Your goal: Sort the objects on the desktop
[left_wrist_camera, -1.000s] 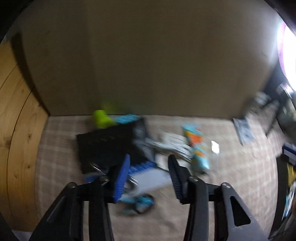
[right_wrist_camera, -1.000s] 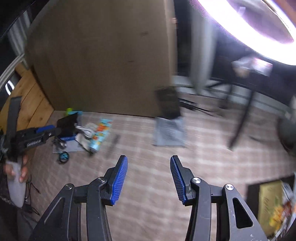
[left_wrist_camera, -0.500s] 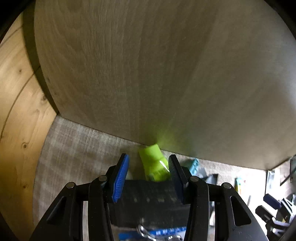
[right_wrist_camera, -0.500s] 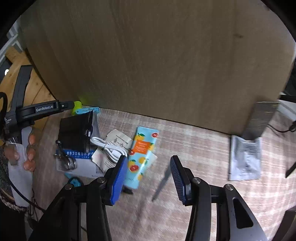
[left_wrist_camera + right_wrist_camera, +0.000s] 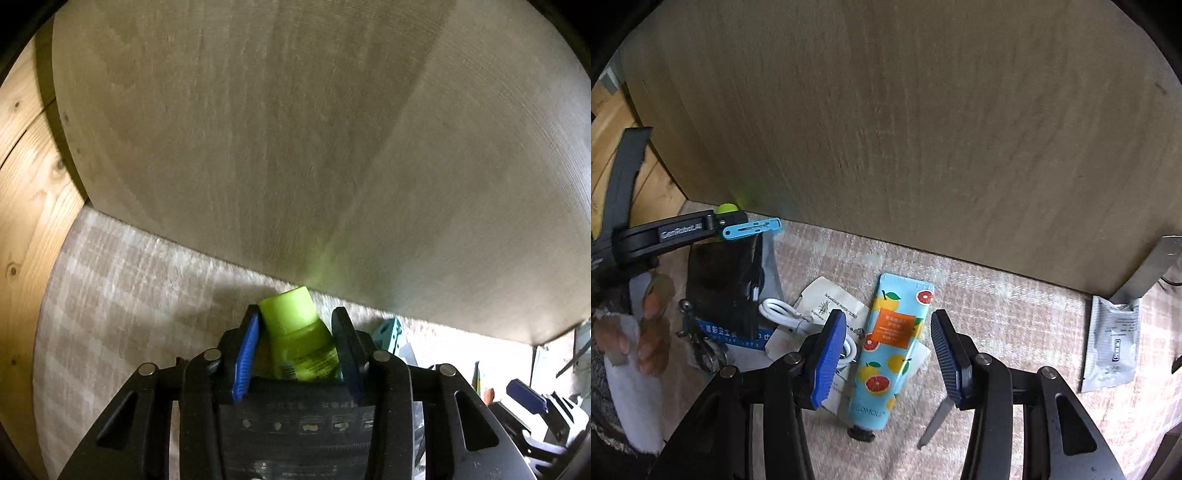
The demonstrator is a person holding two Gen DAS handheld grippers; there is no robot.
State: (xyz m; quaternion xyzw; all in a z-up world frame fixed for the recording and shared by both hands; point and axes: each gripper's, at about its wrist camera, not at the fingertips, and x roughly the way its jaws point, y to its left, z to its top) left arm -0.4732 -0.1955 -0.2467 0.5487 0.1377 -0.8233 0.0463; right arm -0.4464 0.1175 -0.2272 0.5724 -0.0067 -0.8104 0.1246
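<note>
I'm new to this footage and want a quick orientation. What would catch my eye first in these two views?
The neon-green bottle stands out at once: it lies against the wooden board, between the jaws of the left gripper, which have just been closing around it. In the right wrist view, the bright fruit-printed tube lies on the checked cloth, framed by the open right gripper.
</note>
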